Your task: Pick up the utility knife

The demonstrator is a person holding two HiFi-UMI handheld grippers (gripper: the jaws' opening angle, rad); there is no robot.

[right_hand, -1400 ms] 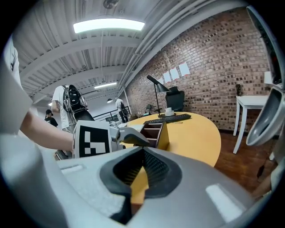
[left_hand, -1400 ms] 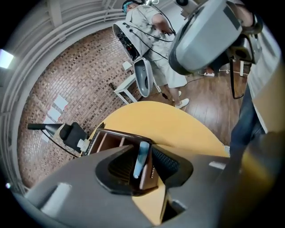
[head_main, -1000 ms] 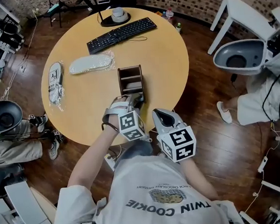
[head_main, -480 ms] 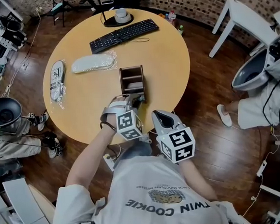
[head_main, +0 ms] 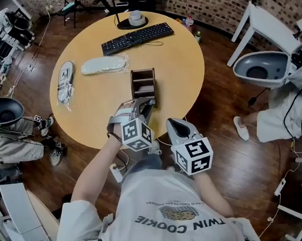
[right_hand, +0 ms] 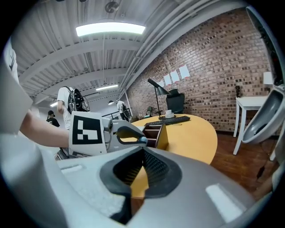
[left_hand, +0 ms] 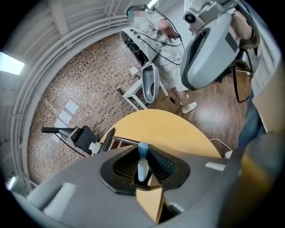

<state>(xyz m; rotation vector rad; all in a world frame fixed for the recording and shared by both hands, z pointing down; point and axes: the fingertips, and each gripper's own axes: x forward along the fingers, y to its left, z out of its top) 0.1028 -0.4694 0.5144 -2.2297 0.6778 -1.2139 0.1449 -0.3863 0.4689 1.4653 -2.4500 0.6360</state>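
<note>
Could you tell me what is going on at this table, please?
A person works with a claw in each hand at a round table. The left claw has just closed on a light blue utility knife, right in front of the wooden organizer. The right claw is empty, near the table's edge.

The utility knife (left_hand: 142,161) is pale blue, the bench (head_main: 181,73) yellow (its keyboard (head_main: 137,37) black), the organiser (head_main: 143,83) dark brown.

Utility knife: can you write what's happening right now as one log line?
left gripper: jaws just closing, shut on utility knife | right gripper: empty | wooden organizer: on table
</note>
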